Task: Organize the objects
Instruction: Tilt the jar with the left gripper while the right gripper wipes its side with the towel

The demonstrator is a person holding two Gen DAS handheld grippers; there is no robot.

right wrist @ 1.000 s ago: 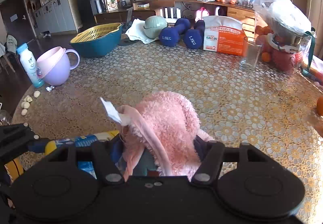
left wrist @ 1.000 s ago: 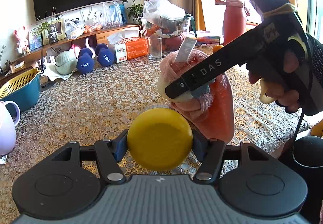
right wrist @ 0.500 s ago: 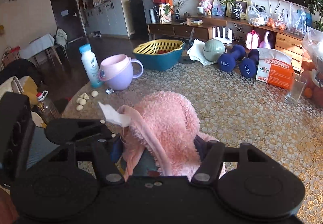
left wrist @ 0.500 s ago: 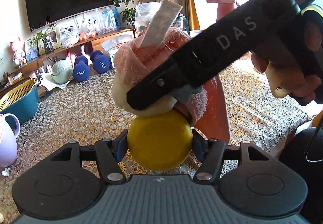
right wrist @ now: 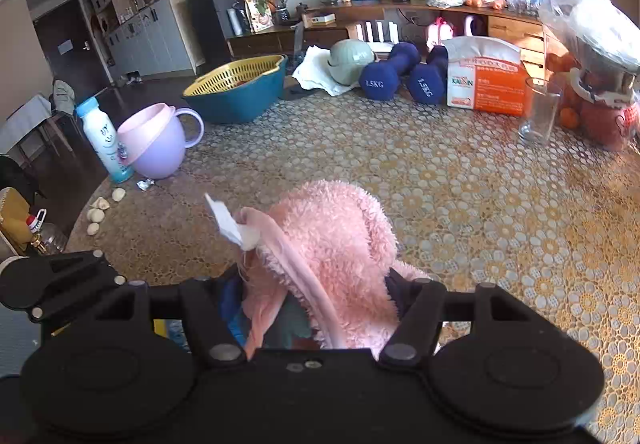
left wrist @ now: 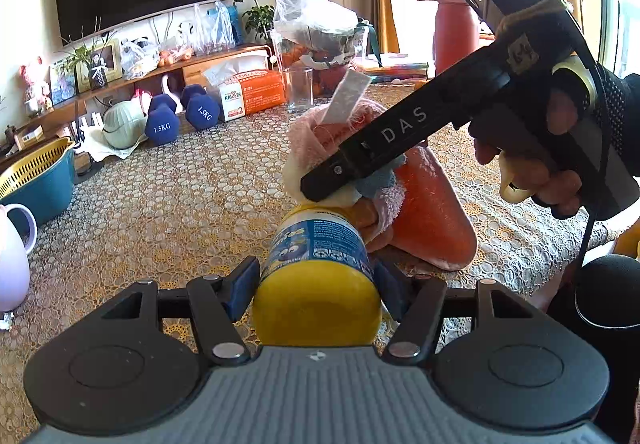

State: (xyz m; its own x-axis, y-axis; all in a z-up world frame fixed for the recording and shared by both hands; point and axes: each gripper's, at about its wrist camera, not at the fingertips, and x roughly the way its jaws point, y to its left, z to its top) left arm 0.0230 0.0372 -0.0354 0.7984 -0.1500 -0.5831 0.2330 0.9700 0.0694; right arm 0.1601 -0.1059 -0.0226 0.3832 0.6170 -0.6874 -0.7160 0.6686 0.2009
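Note:
My left gripper (left wrist: 316,284) is shut on a yellow-capped bottle with a blue label (left wrist: 318,264), held low over the table with its far end touching the slipper. My right gripper (right wrist: 316,296) is shut on a fluffy pink slipper (right wrist: 336,240) with a white tag and an orange sole. In the left wrist view the slipper (left wrist: 428,203) hangs from the right gripper's black finger (left wrist: 384,139) just beyond the bottle, its sole down near the tablecloth. The left gripper's body shows at the lower left of the right wrist view (right wrist: 60,280).
On the lace-covered table (right wrist: 460,183) stand a lilac cup (right wrist: 154,143), a white-blue bottle (right wrist: 102,139), a teal basin with yellow strainer (right wrist: 240,87), two blue dumbbells (right wrist: 400,77), an orange tissue box (right wrist: 486,83), a glass (right wrist: 540,115) and a bagged pot (right wrist: 600,55). Small white pieces (right wrist: 100,211) lie near the left edge.
The right gripper with the slipper swung close over the bottle, then drew back lower and to the right. The bottle has tilted so its blue label shows. Both grippers stay shut.

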